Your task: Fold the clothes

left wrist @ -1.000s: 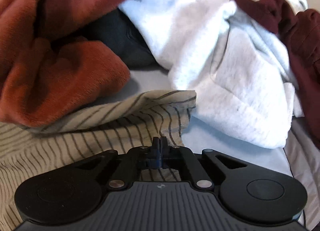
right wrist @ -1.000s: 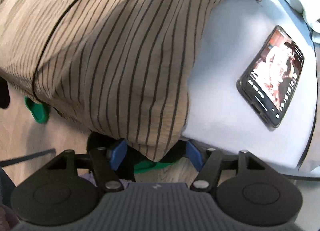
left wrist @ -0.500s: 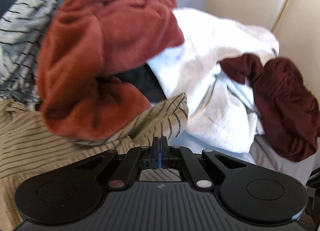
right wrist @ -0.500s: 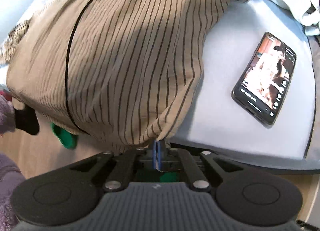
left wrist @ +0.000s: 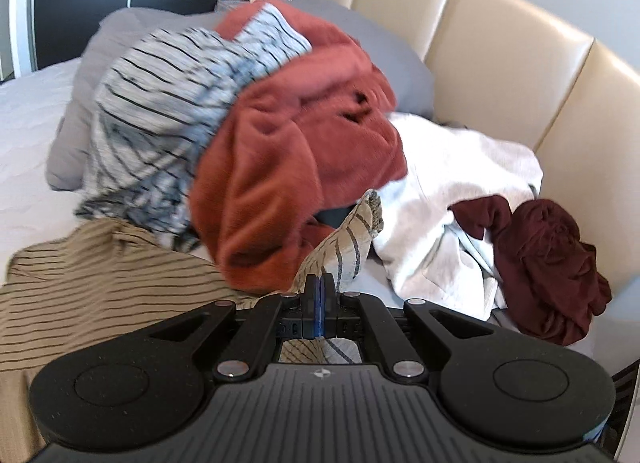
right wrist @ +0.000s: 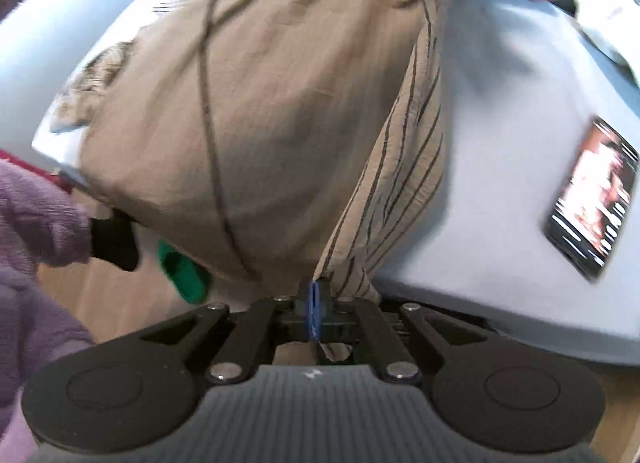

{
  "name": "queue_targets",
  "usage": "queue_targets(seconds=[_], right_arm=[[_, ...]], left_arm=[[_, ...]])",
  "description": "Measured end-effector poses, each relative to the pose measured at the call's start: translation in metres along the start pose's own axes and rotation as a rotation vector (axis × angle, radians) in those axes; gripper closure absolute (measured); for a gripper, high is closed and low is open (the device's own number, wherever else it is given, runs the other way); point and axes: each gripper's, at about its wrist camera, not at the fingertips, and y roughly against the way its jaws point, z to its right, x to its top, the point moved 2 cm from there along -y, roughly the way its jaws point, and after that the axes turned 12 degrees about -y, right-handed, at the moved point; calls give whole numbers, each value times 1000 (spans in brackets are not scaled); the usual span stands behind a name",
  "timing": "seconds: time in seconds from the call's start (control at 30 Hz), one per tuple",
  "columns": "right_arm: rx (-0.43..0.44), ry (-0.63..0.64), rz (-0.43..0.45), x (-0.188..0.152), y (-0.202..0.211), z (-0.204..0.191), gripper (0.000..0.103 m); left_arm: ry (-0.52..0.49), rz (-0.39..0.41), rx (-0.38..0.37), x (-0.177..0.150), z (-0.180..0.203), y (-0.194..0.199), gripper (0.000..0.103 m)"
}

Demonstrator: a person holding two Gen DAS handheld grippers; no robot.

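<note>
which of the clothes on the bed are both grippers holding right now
The tan striped garment. The left gripper and right gripper are each shut on it; the rust fleece and other clothes lie untouched in the pile.

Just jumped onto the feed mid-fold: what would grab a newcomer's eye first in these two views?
Probably the tan striped shirt, pinched by both the left tongs and right tongs and pulled taut off the bed. Next, the rust-red fleece heaped high on the unfolded pile by the cream headboard. Also the lit phone lying on the sheet to the right.
</note>
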Motion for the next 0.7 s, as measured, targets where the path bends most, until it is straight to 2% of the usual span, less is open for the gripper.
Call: queue_targets(seconds=[0.3, 0.5, 0.7], right_arm=[[111, 149, -63, 10, -2, -64, 101], [134, 203, -142, 18, -43, -104, 101], [120, 227, -225, 21, -77, -123, 101]], left_arm=[[76, 47, 36, -32, -79, 71, 103], [171, 25, 66, -77, -146, 82, 103], [280, -10, 89, -129, -204, 75, 103]])
